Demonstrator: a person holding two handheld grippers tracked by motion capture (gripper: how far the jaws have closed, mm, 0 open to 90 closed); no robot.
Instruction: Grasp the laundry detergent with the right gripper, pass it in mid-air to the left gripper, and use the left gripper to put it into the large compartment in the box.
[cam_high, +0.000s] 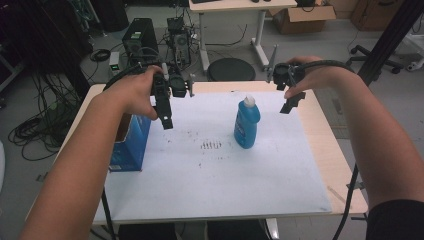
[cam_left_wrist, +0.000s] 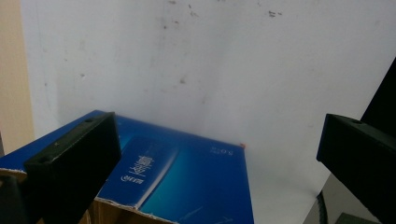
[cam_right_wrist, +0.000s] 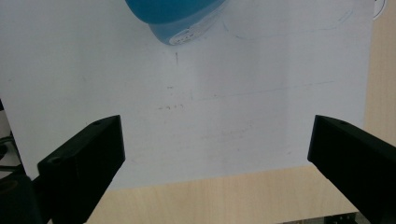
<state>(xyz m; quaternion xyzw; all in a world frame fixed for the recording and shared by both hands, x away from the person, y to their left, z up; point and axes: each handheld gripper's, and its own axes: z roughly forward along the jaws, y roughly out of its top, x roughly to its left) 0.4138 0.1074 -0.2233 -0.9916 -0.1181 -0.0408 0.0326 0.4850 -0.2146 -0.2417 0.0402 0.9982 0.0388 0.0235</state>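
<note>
blue bottle (cam_high: 246, 125) between both tongs, untouched

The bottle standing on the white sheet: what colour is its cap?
White, atop the blue bottle; the cap shows best in the high view.

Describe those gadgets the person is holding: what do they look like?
Each is a black handheld tool. The left gripper and right gripper each end in two blocky black jaws with small screw holes in the jaws. A thick black cable trails from the right one. The forearms are bare; a dark sleeve covers the right upper arm.
</note>
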